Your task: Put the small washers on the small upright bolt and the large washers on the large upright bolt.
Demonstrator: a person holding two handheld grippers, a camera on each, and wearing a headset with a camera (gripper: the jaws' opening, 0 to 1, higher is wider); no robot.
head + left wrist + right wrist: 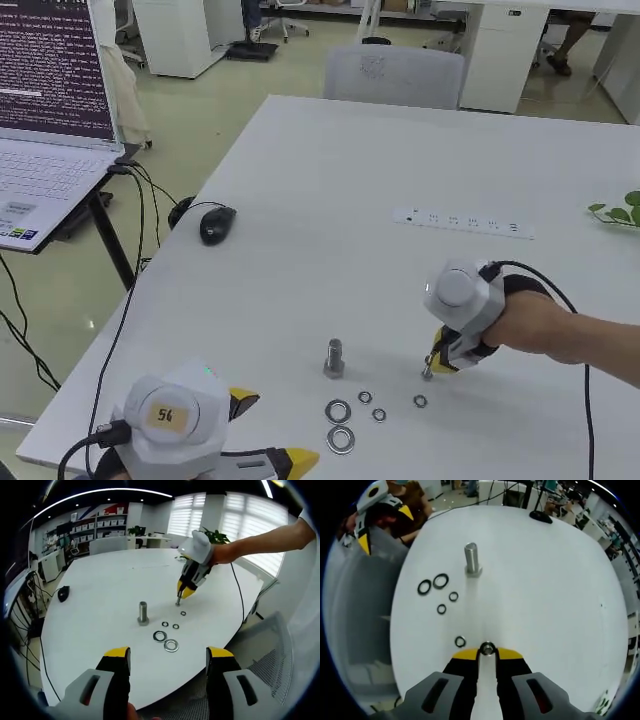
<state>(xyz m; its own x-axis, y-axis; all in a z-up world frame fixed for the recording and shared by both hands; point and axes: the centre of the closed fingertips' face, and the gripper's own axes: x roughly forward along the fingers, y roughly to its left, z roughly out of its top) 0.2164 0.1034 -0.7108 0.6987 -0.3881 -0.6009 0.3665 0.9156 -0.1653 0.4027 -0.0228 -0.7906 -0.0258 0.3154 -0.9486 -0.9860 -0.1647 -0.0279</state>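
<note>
Clearly the right gripper (487, 656) pinches the small bolt (427, 373) upright on the table (350, 180); the left gripper (168, 653) hangs wide open (near edge). Washers (338, 411) lie loose beside the large bolt (334, 358).

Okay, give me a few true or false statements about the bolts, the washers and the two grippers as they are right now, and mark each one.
1. The right gripper is shut on the small bolt. True.
2. A washer already sits on the large bolt. False: its shaft is bare, and all five washers lie flat on the table.
3. The left gripper is open and holds nothing. True.
4. The large bolt lies on its side. False: it stands upright on its head.
</note>
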